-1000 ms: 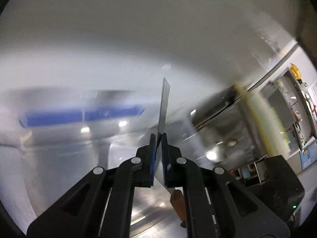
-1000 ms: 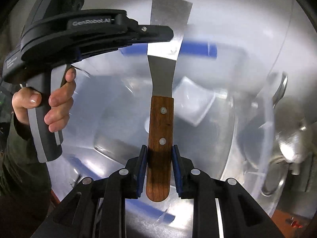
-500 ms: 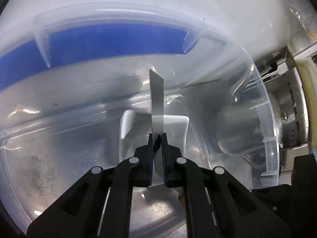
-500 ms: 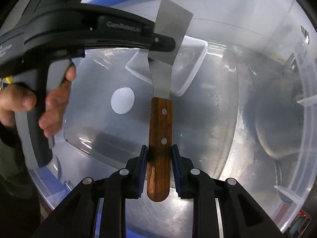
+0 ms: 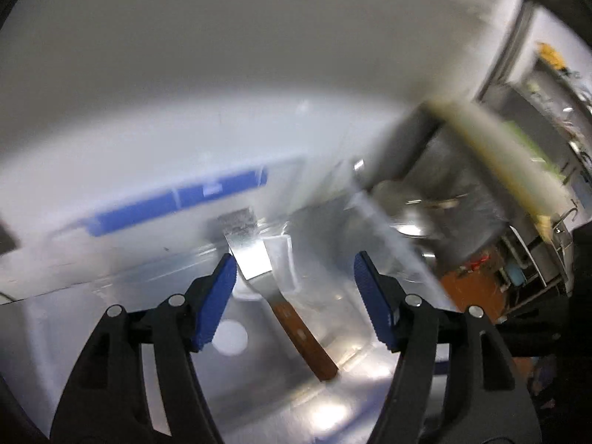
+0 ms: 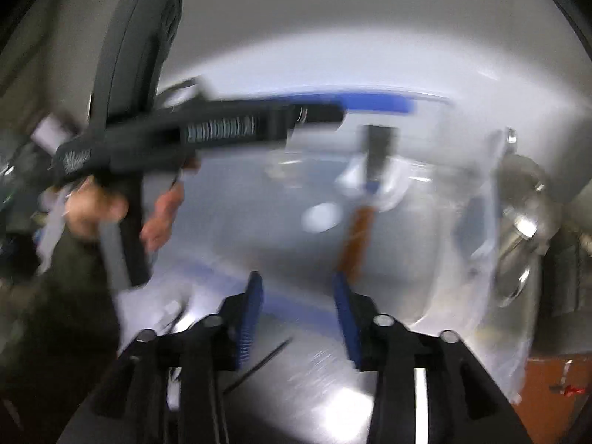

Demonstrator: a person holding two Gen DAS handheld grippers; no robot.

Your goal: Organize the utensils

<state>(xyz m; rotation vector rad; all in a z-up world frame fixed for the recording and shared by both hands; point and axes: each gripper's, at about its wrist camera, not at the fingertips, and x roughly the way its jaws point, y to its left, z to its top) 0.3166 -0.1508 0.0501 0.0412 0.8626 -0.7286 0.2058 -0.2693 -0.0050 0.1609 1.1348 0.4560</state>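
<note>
Both grippers were wide open, and the spatula lay loose in the clear tub.

The left gripper (image 5: 295, 298) held nothing, and its blue pads stood far apart. The spatula (image 5: 281, 296) lay just ahead of it, between the two pads but below them, with its metal end pointing away and its brown handle pointing back. The right gripper (image 6: 298, 318) was open and empty too, and the spatula (image 6: 360, 222) sat ahead of it, a bit to its right. It rested inside the clear tub (image 5: 155, 266) with the blue edge. The pictures were blurry. I think the drop was done, so a good job now meant pulling both grippers straight back and up, slowly, without bumping the tub wall or the spatula.
</note>
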